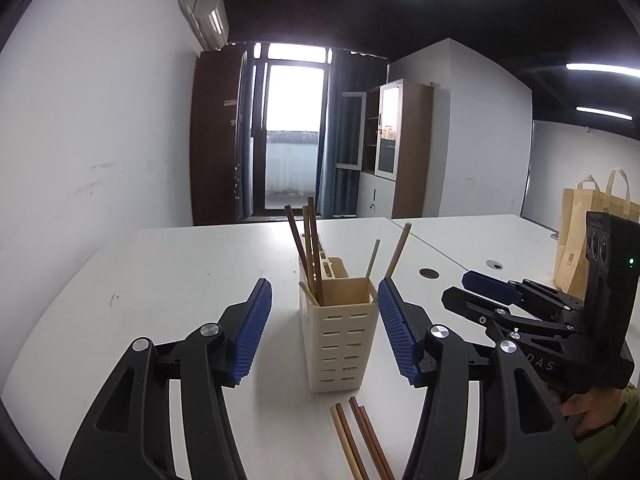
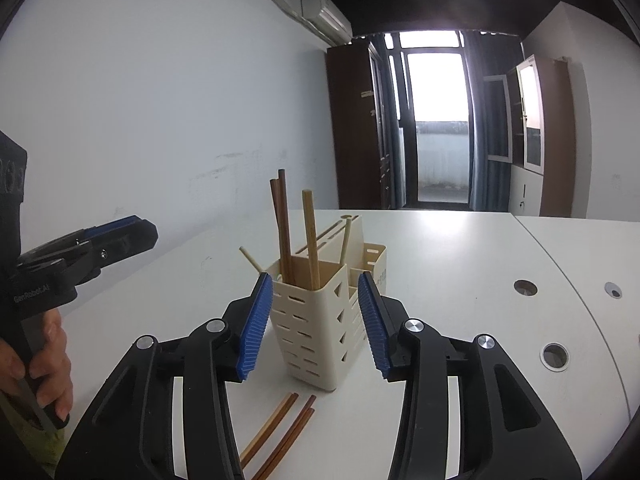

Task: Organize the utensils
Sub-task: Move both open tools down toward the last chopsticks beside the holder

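A cream slotted utensil holder (image 1: 340, 340) (image 2: 320, 332) stands on the white table with several wooden chopsticks (image 1: 310, 244) (image 2: 294, 236) upright in it. More brown chopsticks (image 1: 360, 440) (image 2: 280, 432) lie flat on the table just in front of it. My left gripper (image 1: 324, 336) is open, its blue pads either side of the holder without touching it. In its own view my right gripper (image 2: 314, 324) is open too, framing the holder, nothing held. The right gripper (image 1: 480, 292) also shows at the right of the left wrist view, and the left gripper (image 2: 120, 236) at the left of the right wrist view.
The white table (image 1: 160, 280) (image 2: 460, 264) has round cable holes (image 2: 554, 356) to the right. A paper bag (image 1: 580, 232) stands at the far right. A person's hand (image 2: 44, 360) grips the left tool's handle. Cabinets and a balcony door lie beyond.
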